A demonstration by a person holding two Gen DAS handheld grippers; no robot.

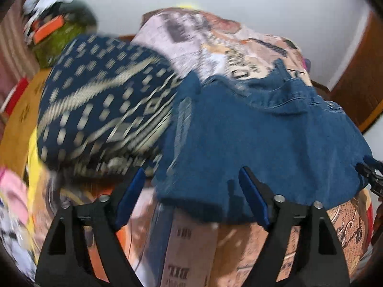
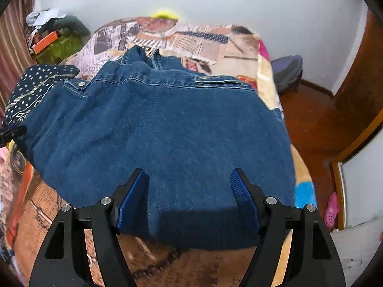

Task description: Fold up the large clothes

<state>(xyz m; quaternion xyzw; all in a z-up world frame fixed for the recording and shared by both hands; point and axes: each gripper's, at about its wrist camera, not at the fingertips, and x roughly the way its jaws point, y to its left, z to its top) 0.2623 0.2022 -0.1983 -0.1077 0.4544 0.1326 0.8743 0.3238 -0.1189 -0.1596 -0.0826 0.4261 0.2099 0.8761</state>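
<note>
A blue denim jacket (image 2: 162,129) lies spread flat on the bed, collar towards the far wall. My right gripper (image 2: 189,191) hangs over its near hem, open, with the cloth lying below the blue pads (image 2: 130,203) and nothing pinched. The left wrist view is blurred. It shows the denim jacket (image 1: 263,138) from its left side, with my left gripper (image 1: 191,186) open wide over the jacket's near left corner. The pads (image 1: 253,196) do not press on the cloth. Each gripper's tip shows at the edge of the other's view.
The bed carries a newspaper-print blanket (image 2: 203,40). A navy patterned garment (image 1: 103,100) lies bunched left of the jacket. A green bag with an orange box (image 2: 55,45) stands at the back left. On the right are a wooden floor (image 2: 311,124), a door (image 2: 361,76) and a purple bag (image 2: 287,69).
</note>
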